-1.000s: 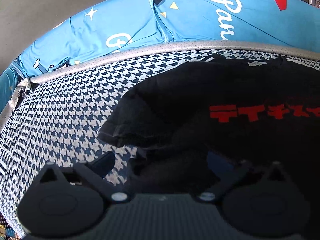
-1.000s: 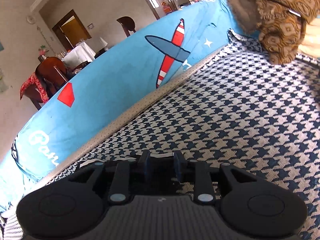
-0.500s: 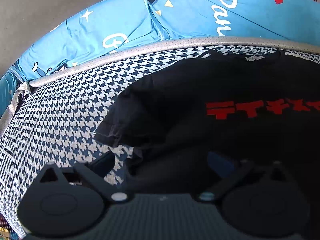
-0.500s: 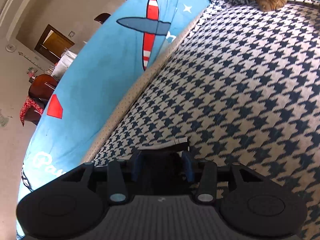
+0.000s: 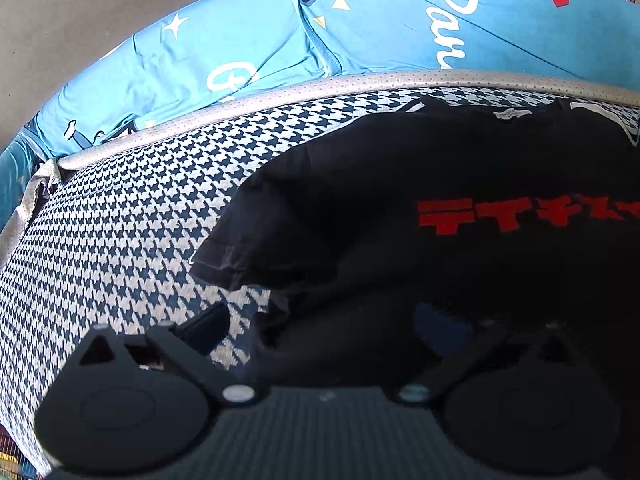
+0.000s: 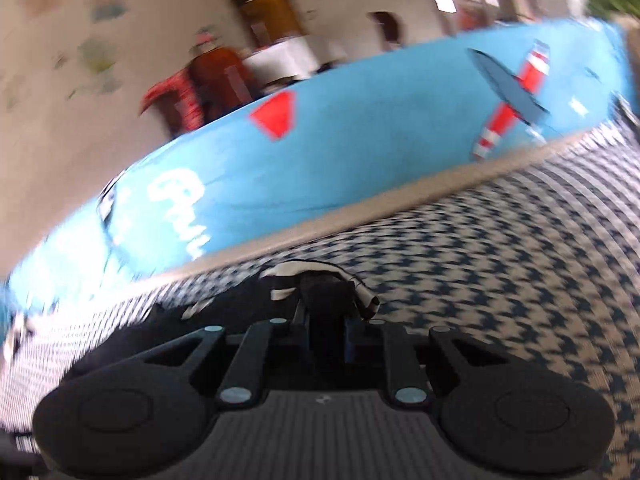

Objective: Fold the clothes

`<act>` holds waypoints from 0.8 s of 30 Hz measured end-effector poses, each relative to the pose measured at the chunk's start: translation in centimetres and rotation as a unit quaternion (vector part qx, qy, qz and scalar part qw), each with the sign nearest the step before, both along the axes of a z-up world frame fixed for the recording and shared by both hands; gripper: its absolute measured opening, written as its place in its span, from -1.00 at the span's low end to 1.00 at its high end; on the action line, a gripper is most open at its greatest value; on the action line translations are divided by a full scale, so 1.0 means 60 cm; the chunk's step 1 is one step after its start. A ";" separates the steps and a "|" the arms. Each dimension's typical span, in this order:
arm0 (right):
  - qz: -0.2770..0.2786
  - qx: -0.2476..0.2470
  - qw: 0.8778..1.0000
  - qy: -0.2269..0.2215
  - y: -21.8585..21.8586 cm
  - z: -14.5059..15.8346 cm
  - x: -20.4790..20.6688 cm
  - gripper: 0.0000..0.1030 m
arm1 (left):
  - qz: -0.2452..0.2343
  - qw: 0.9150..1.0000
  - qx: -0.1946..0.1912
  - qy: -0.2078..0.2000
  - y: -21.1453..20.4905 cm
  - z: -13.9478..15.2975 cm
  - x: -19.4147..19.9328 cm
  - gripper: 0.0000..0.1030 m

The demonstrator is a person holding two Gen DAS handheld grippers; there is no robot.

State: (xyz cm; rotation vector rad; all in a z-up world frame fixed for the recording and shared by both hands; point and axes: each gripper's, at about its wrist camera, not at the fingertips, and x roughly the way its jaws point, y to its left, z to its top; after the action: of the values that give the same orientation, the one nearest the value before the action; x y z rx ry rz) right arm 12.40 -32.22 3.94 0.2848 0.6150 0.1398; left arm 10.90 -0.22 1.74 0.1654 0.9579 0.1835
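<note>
Rolled level, right gripper point(image 6: 326, 322) closing on black T-shirt point(image 5: 400, 184) (red lettering).

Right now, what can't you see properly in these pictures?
- Left wrist view: the black shirt is cut off at the right edge, and its dark folds hide the left gripper jaws.
- Right wrist view: blur smears the room; black cloth covers the closing right gripper jaws.
</note>
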 end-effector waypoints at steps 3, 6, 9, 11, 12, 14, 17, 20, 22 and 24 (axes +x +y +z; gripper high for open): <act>0.078 -0.039 0.996 0.016 0.046 -0.004 -0.005 -0.64 | -0.001 1.000 0.001 0.001 -0.002 -0.001 0.000 1.00; 0.120 -0.057 0.991 0.030 0.067 -0.007 -0.011 -0.48 | 0.000 1.000 0.001 0.002 0.000 -0.001 0.001 1.00; 0.143 -0.065 0.987 0.033 0.072 -0.005 -0.019 -0.35 | 0.002 1.000 -0.002 0.002 0.002 -0.001 0.002 1.00; 0.155 -0.055 0.986 0.031 0.066 0.001 -0.025 -0.25 | 0.003 1.000 -0.003 0.002 0.003 0.000 0.002 1.00; 0.164 -0.048 0.985 0.031 0.065 0.004 -0.028 -0.21 | 0.004 1.000 -0.003 0.002 0.003 0.000 0.003 1.00; 0.194 -0.031 0.980 0.030 0.068 0.011 -0.040 -0.21 | 0.005 1.000 -0.004 0.002 0.004 0.000 0.003 1.00; 0.224 -0.040 0.974 0.013 0.079 0.022 -0.061 -0.21 | 0.006 1.000 -0.006 0.003 0.004 0.000 0.003 1.00; 0.202 -0.057 0.978 0.000 0.073 0.030 -0.069 -0.20 | 0.005 1.000 -0.005 0.002 0.004 0.001 0.003 1.00; 0.178 -0.056 0.983 -0.001 0.061 0.032 -0.068 -0.20 | 0.004 1.000 -0.003 0.003 0.002 -0.001 0.004 1.00; 0.149 -0.054 0.987 0.000 0.050 0.031 -0.064 -0.19 | 0.003 1.000 -0.002 0.003 0.001 -0.001 0.004 1.00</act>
State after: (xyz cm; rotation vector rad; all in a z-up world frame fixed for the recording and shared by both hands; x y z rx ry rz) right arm 8.57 -29.22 5.78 0.0872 0.6598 0.3922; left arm 11.16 -0.15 1.65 0.1590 0.9656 0.1862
